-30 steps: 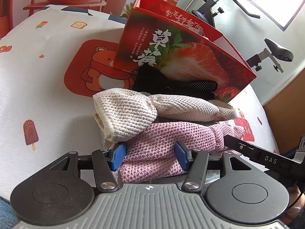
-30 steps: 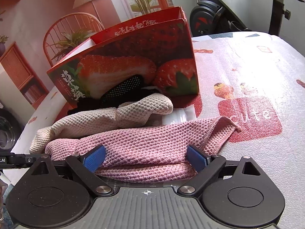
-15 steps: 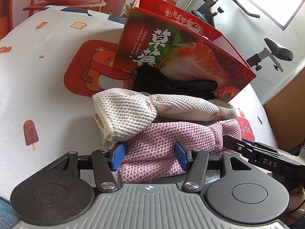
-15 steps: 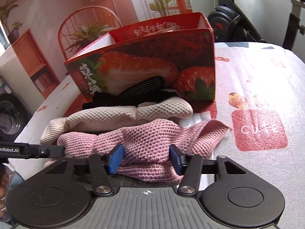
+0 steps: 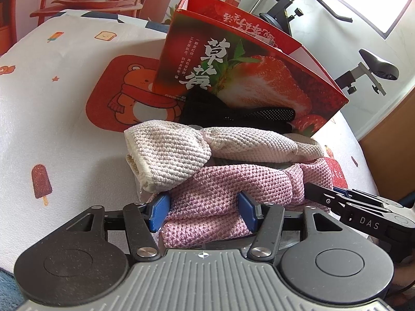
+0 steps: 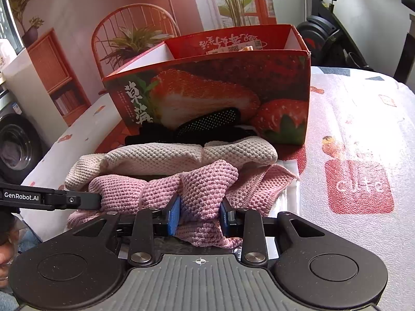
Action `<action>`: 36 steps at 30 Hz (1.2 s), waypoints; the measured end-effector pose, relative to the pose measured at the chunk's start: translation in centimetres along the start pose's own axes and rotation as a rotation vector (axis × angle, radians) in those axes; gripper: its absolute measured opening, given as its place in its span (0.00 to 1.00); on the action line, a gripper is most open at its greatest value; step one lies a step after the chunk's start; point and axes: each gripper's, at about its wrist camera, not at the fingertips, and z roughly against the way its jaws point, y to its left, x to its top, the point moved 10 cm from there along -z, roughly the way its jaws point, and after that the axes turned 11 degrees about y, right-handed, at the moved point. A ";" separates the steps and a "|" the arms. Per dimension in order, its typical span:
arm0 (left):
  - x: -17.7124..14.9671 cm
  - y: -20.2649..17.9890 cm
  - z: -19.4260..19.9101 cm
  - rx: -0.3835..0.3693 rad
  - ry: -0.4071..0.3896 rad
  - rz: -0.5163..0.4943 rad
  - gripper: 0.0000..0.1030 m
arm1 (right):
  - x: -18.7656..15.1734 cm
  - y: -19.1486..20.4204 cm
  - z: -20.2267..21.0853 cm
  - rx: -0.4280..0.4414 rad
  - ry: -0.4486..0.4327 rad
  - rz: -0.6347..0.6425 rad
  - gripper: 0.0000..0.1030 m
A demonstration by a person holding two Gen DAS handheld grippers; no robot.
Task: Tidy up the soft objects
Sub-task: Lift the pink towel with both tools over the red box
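Pink cloth, beige cloth, strawberry-printed red box.

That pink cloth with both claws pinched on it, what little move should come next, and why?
Probably lift it a little, both grippers together. The left gripper and right gripper each pinch the pink cloth, but the beige cloth lies on its far edge, so raise it slowly toward the strawberry box.

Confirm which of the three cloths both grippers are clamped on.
The pink waffle-knit cloth, nearest of the pile. The left gripper and right gripper each pinch it. The beige knit cloth and black dotted fabric behind are ungripped.
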 end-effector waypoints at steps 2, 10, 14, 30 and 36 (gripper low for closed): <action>0.0 -0.2 0.0 0.000 0.001 -0.007 0.61 | 0.0 0.1 0.0 0.006 0.003 0.002 0.28; 0.1 -0.4 0.3 -0.007 -0.018 -0.016 0.41 | -0.3 1.6 0.0 0.026 0.011 0.051 0.28; 0.4 -0.7 1.3 0.012 -0.054 -0.036 0.26 | -0.2 2.2 0.5 0.043 0.001 0.062 0.26; 6.3 -5.8 11.0 0.035 -0.374 -0.241 0.23 | 6.9 3.8 8.4 0.095 -0.258 0.118 0.25; 11.1 -7.6 12.5 0.003 -0.437 -0.233 0.23 | 12.6 3.3 10.5 0.081 -0.342 0.122 0.25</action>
